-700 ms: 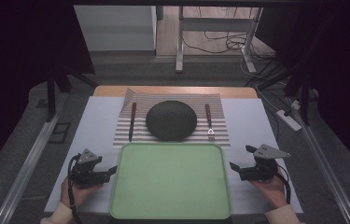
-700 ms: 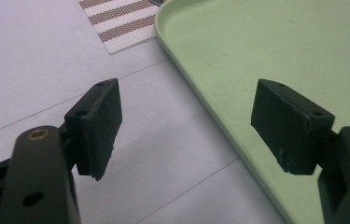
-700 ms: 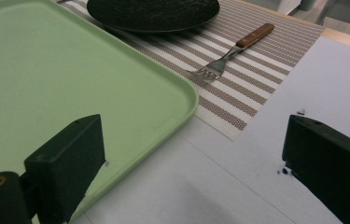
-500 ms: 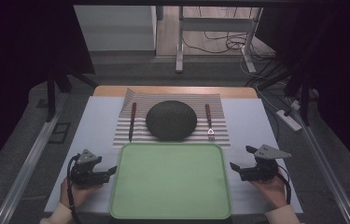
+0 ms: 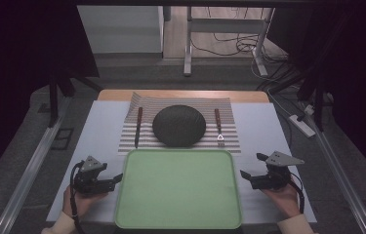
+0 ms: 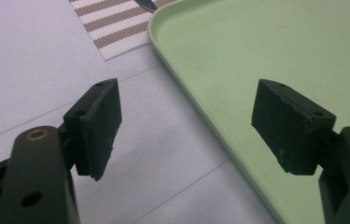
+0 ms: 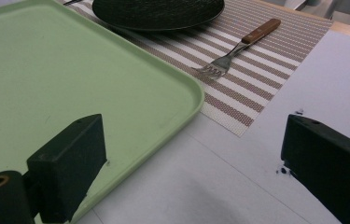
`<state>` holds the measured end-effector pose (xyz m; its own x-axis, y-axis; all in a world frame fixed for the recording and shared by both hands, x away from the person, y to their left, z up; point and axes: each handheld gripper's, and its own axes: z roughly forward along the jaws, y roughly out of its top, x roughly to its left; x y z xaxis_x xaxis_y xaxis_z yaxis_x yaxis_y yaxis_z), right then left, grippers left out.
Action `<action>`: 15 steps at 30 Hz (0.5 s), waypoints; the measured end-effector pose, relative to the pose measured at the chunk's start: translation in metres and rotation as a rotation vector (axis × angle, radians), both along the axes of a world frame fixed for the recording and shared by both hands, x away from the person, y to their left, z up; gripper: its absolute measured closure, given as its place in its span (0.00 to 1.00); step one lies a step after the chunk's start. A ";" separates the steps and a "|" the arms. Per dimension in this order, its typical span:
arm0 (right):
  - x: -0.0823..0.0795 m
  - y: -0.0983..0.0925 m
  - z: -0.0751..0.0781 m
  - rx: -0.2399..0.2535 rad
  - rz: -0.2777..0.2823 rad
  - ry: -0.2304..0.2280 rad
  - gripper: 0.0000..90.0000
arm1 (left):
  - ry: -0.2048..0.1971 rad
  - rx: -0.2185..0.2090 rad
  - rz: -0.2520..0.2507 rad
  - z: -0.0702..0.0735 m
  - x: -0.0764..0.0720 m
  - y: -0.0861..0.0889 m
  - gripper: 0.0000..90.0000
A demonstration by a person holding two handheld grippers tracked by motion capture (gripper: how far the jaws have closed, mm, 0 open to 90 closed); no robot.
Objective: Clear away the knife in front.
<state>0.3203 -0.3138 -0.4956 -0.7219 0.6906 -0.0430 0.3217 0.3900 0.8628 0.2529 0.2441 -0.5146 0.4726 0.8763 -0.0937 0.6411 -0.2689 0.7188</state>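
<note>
One green tray (image 5: 178, 190), one dark plate (image 5: 178, 125), one knife (image 5: 138, 126), one fork (image 5: 218, 126); two tools, left tool (image 5: 117, 178) and right tool (image 5: 244, 174), both wide.

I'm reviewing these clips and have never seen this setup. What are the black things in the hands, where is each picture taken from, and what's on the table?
There is no robot here: a person holds a hand tool with two black jaws in each hand, the left gripper and the right gripper. The high view looks down from above the person's side of the table. The other two views come from cameras riding on each gripper, looking along its jaws.

On the table lies an empty green tray between the grippers. Behind it a striped placemat carries a dark plate, a knife on its left and a fork on its right.

Both grippers are open and hold nothing.
</note>
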 end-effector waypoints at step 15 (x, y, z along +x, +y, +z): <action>0.001 0.002 -0.001 -0.001 0.007 0.015 0.07 | -0.041 -0.006 -0.038 0.018 0.036 -0.014 0.29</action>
